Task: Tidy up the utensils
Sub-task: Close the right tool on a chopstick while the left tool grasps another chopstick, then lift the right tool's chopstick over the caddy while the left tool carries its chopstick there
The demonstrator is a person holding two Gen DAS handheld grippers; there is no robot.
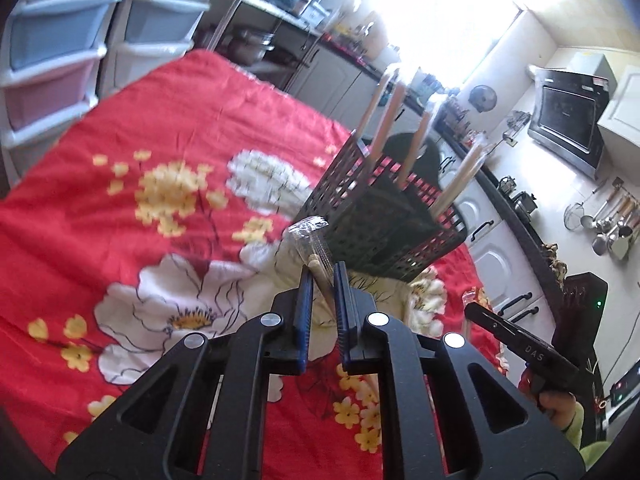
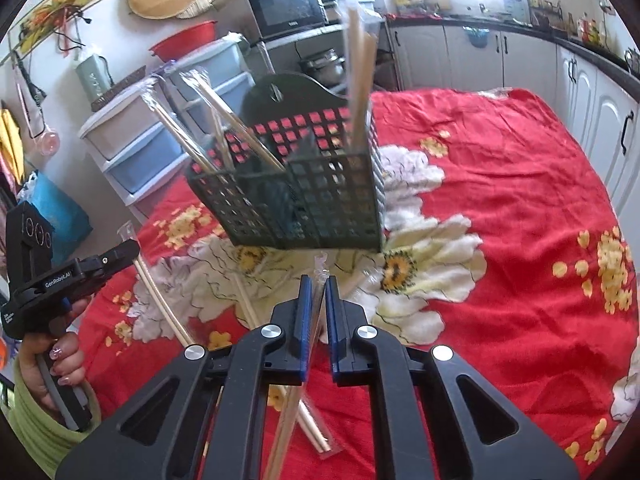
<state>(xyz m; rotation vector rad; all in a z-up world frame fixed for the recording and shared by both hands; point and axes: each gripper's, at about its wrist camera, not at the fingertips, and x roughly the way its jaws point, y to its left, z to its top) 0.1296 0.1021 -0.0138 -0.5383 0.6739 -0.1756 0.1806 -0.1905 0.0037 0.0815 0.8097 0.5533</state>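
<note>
Up close, the left gripper (image 1: 323, 280) has its two blue-padded fingers (image 1: 305, 300) clamped on a wrapped pair of chopsticks (image 1: 316, 254), whose crinkled plastic end sticks out past the fingertips, just short of the black basket (image 1: 376, 216). In the same manner the right gripper (image 2: 316, 292) pinches another wrapped pair of chopsticks (image 2: 319, 276) between its pads; that pair runs back under the gripper body and its far end pokes up just before the basket's (image 2: 296, 196) base.

Beyond both grippers, the perforated black basket stands on the red floral cloth (image 1: 140, 128), with a rounded hanging tab at its back. Several cellophane-wrapped chopstick pairs (image 2: 360, 68) stand inside it, leaning outward in different directions. More loose chopsticks (image 2: 160, 300) lie flat on the cloth (image 2: 500, 184) to the left of the right gripper, near the left-hand device seen at the frame edge.

Farther out, stacked plastic drawers (image 2: 132, 140) stand beside the table, a microwave (image 2: 288, 6) sits on a shelf behind, and white kitchen cabinets (image 2: 592, 92) with dark handles run along the wall. The left wrist view is motion-blurred.
</note>
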